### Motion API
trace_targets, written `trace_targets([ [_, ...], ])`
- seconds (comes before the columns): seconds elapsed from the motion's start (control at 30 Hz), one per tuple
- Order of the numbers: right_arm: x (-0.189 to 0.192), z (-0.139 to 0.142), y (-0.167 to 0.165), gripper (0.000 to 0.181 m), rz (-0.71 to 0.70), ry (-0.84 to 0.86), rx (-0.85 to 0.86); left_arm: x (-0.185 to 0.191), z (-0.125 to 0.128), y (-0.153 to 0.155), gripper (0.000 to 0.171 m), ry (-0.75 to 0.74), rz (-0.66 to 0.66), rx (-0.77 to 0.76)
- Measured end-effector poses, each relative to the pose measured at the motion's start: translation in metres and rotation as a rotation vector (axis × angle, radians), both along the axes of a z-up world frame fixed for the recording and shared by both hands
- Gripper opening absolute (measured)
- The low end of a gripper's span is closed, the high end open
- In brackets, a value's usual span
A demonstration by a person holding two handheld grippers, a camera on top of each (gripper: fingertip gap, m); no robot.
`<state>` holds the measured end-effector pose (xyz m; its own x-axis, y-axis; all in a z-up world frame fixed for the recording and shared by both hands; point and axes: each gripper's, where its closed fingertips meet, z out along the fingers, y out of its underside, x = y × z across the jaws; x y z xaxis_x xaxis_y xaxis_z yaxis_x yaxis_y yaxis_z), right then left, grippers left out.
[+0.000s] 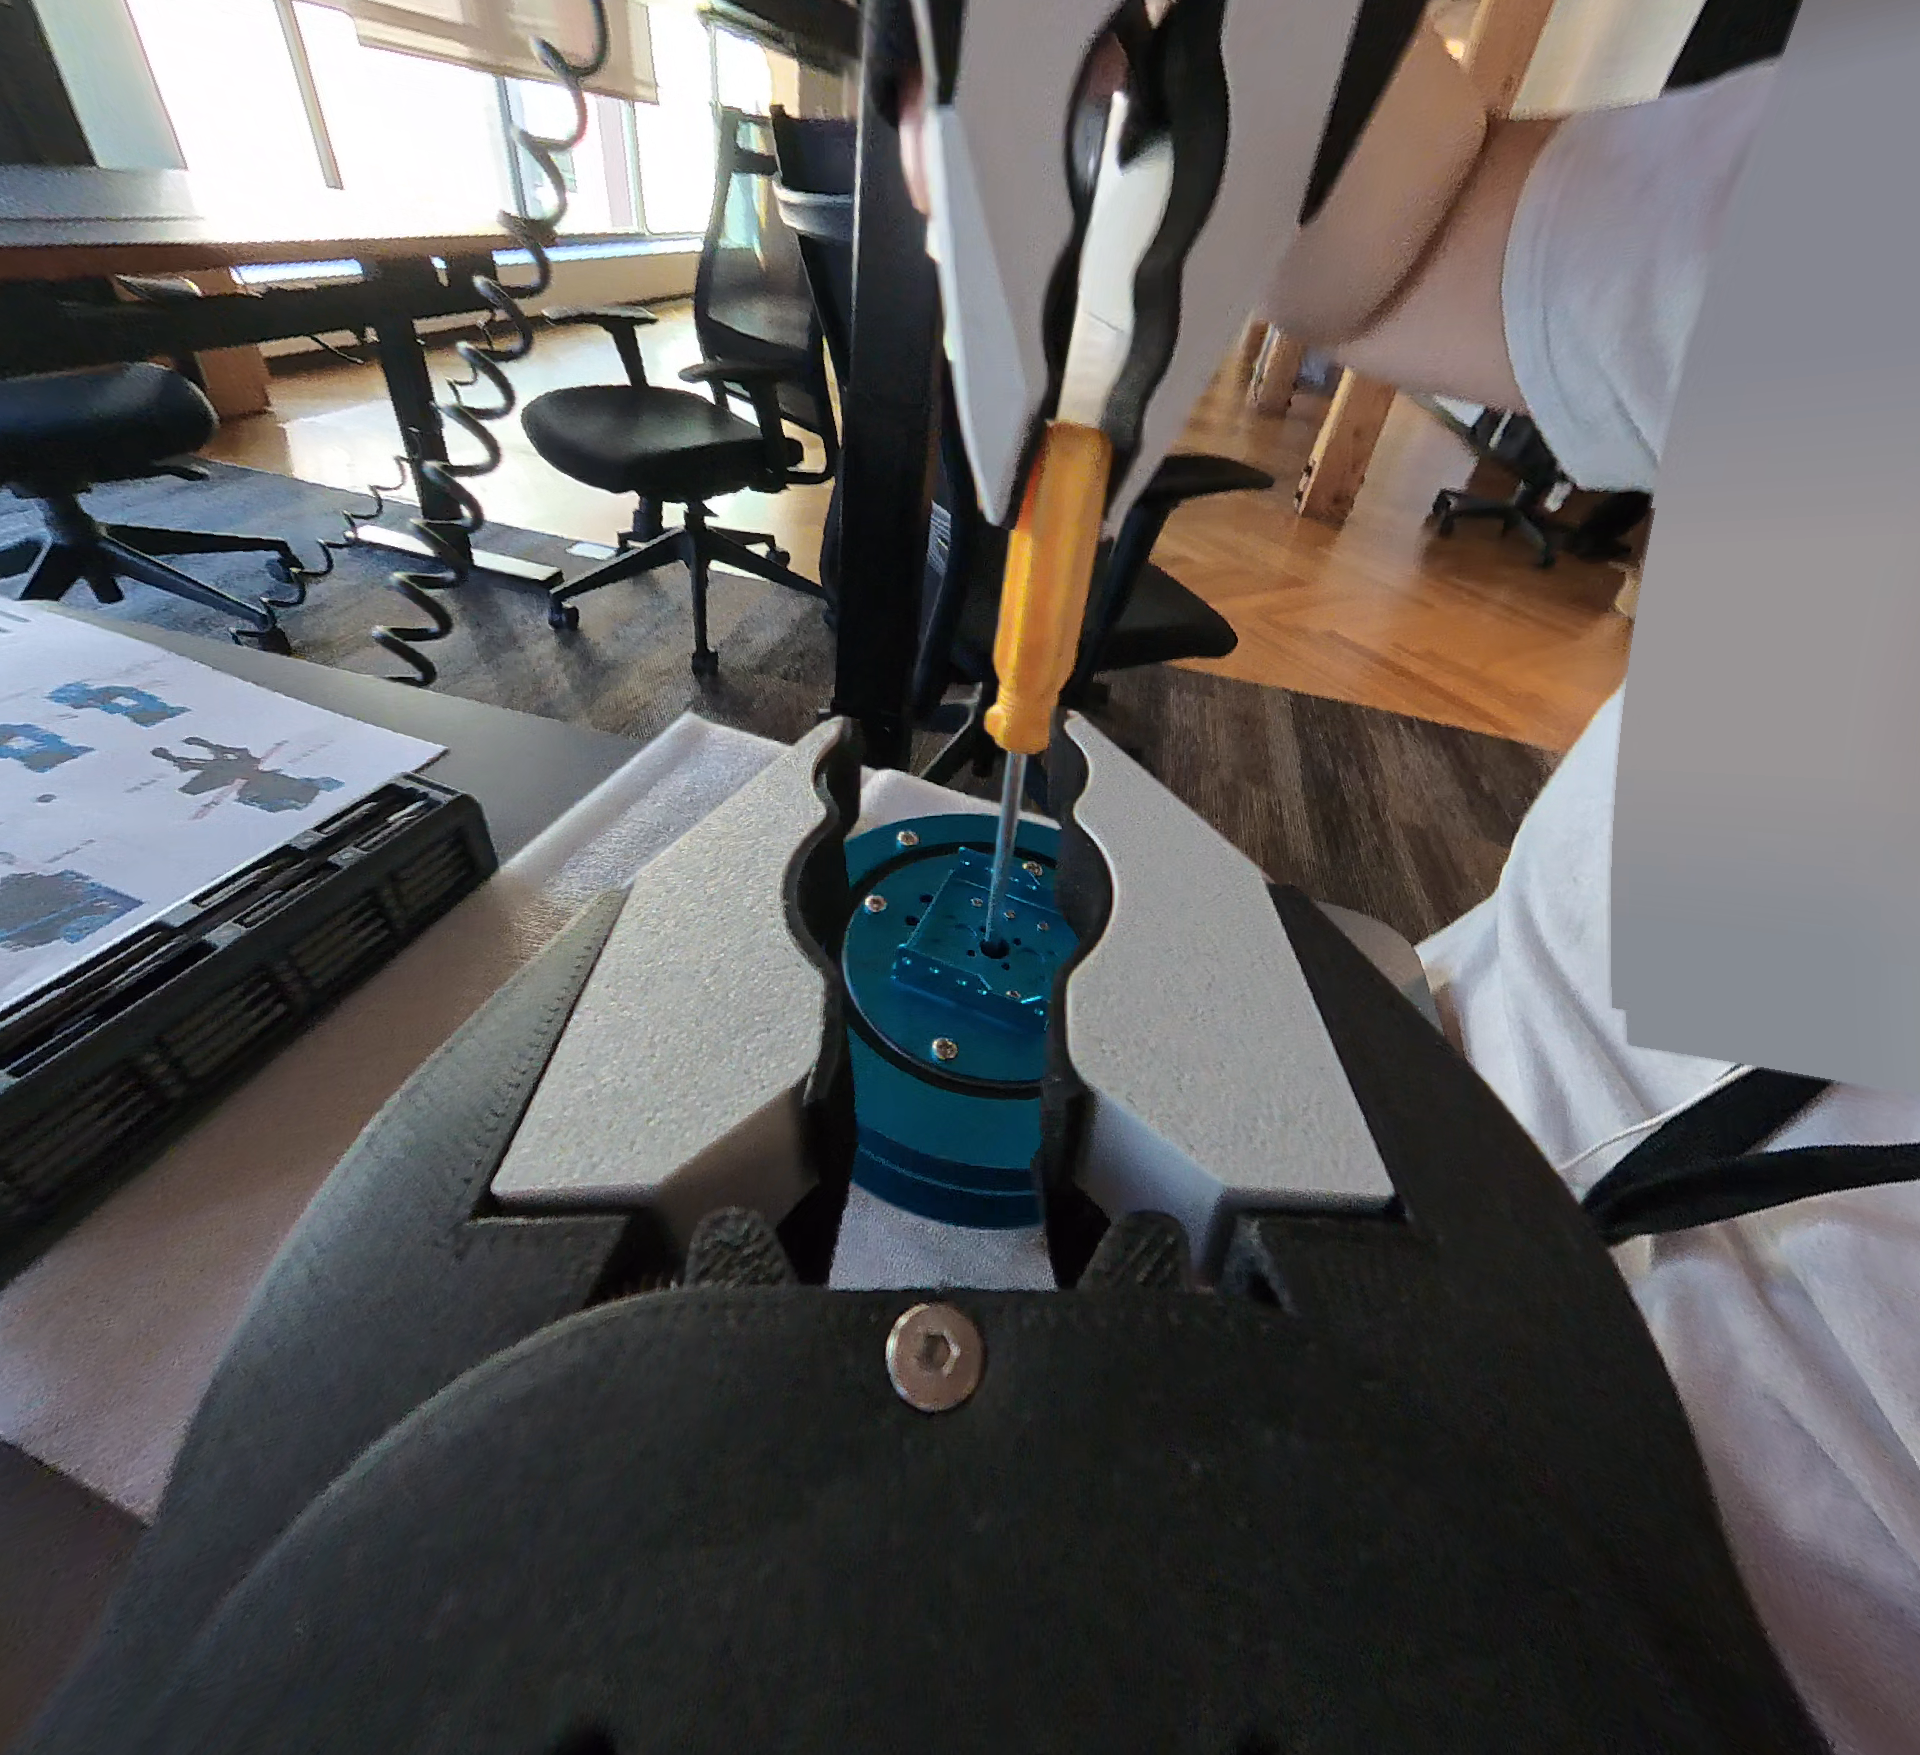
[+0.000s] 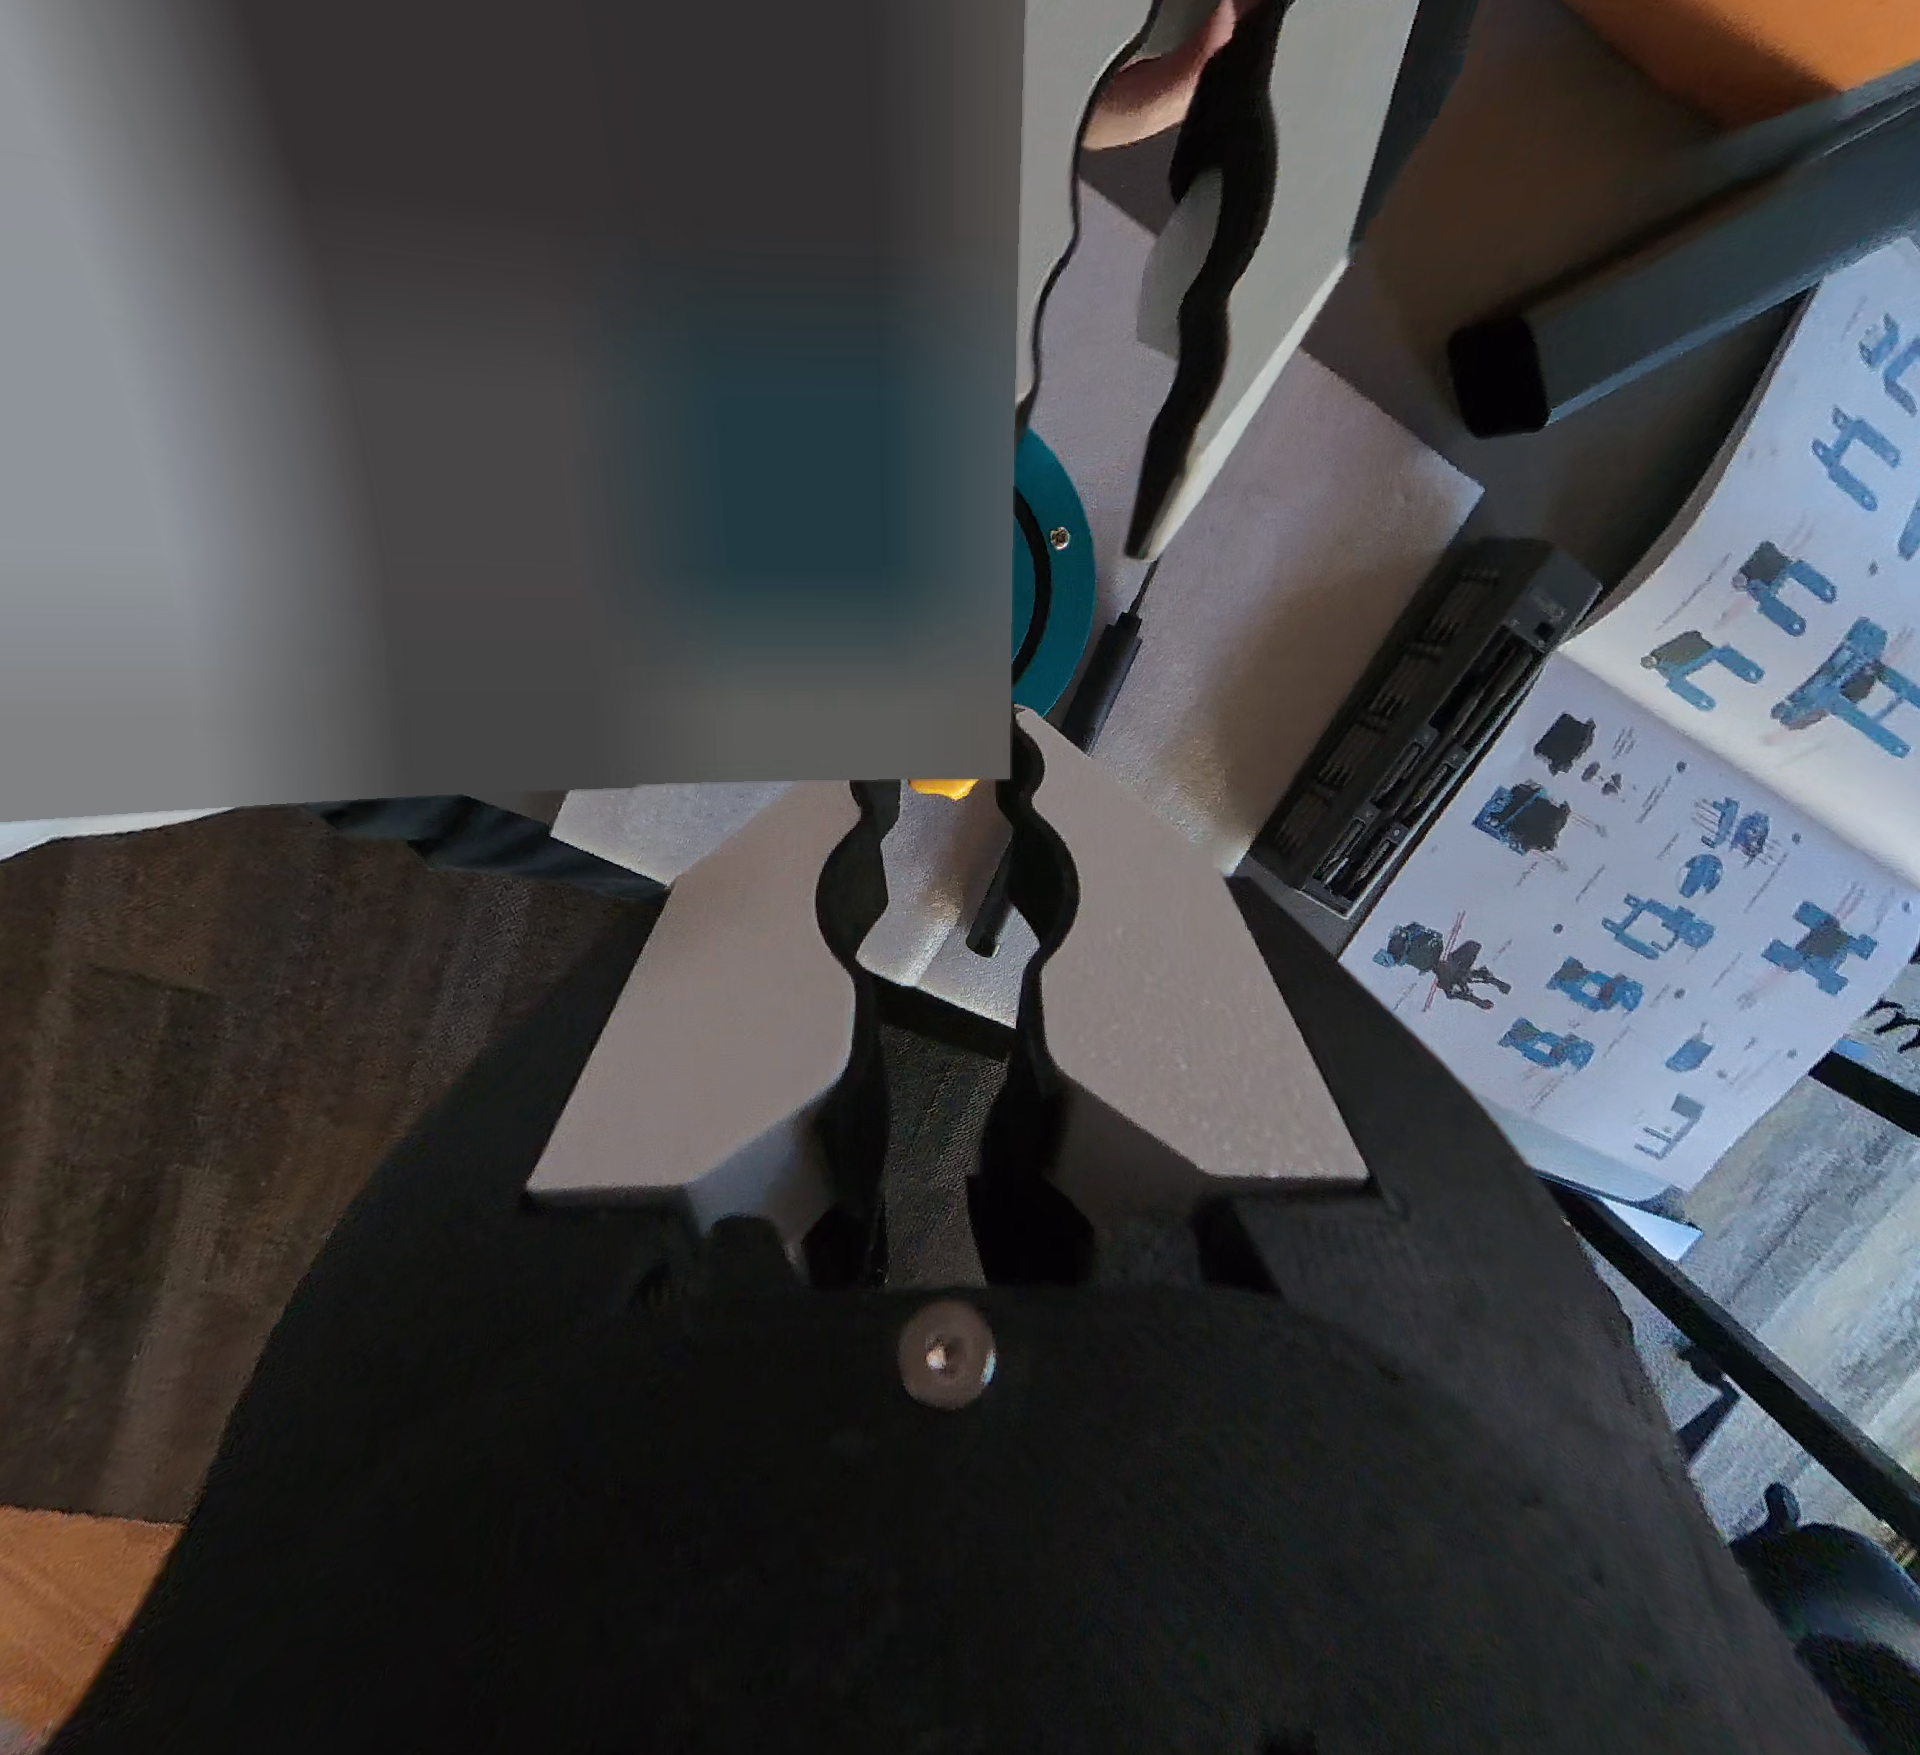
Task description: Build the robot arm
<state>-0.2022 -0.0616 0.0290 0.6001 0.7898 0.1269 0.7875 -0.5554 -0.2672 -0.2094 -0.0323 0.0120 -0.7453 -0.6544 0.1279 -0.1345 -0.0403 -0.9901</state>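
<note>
Left gripper (image 1: 951, 884) body fills the near field of the left wrist view, its 2 grey fingers (image 1: 686, 999) clamped on the sides of a blue anodised metal cylinder (image 1: 940, 1118) standing upright on a white foam sheet (image 1: 665, 791) on the surface. Cylinder top carries a round flange with small brass screws and a square blue bracket (image 1: 971, 952) with a centre hole. Looks stiff, fairly heavy for its bulk, smooth-sided so likely slippery; best hold judged to be across the round body, as now, not on the bracket.

Right gripper (image 1: 1055, 500) comes in from 12 o'clock, clenched on the top of a yellow-handled screwdriver (image 1: 1044, 593). Shaft runs down near vertical, tip at or just beside the bracket's centre hole; cannot tell if it is seated. Handle is light hard plastic, thin steel shaft, could pivot in the grip under side load.

Right wrist view: mosaic patch covers most of the part; only a teal flange edge (image 2: 1060, 562) shows at 12 o'clock, plus a sliver of yellow handle (image 2: 940, 786) between the fingertips. Black driver tool (image 2: 1101, 677) lies on the foam at 1 o'clock.

At 9 o'clock in the left view: printed instruction sheet (image 1: 156, 770) over a black bit case (image 1: 239, 999). Office chairs (image 1: 665, 448) and desks behind.
</note>
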Motion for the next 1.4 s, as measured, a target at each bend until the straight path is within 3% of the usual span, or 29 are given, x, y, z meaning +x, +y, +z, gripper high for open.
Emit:
trace_targets([
  [0.23,-0.005,0.000,-0.002,0.017,0.007,-0.019,0.029,-0.001,0.006,0.008,0.032,-0.010,0.017,-0.035],
  [0.4,-0.004,0.000,0.001,0.018,-0.240,0.037,-0.007,-0.001,0.005,0.007,0.032,-0.010,0.024,-0.019],
  [0.5,-0.004,0.000,0.001,0.018,-0.307,0.049,0.008,-0.003,0.009,0.009,0.032,-0.019,0.028,-0.033],
  [0.73,-0.002,0.000,0.001,0.019,-0.196,-0.029,0.039,-0.005,0.009,0.006,0.032,-0.017,0.009,-0.037],
  [0.93,-0.001,0.000,0.003,0.018,-0.196,-0.006,0.029,-0.001,-0.005,-0.031,0.036,-0.013,-0.061,0.050],
  [1.0,-0.002,0.000,0.003,0.019,-0.176,0.002,0.031,0.002,-0.013,-0.041,0.027,-0.014,-0.065,0.097],
  [1.07,-0.004,-0.001,0.001,0.018,-0.096,0.001,0.036,0.006,-0.014,-0.041,0.015,-0.032,-0.044,0.116],
  [1.17,-0.004,0.000,0.004,0.018,0.023,-0.018,0.093,0.006,-0.014,-0.041,0.015,-0.027,-0.045,0.102],
  [1.4,-0.006,0.000,0.007,0.018,0.088,0.062,0.109,0.006,-0.014,-0.039,0.015,-0.022,-0.047,0.092],
])
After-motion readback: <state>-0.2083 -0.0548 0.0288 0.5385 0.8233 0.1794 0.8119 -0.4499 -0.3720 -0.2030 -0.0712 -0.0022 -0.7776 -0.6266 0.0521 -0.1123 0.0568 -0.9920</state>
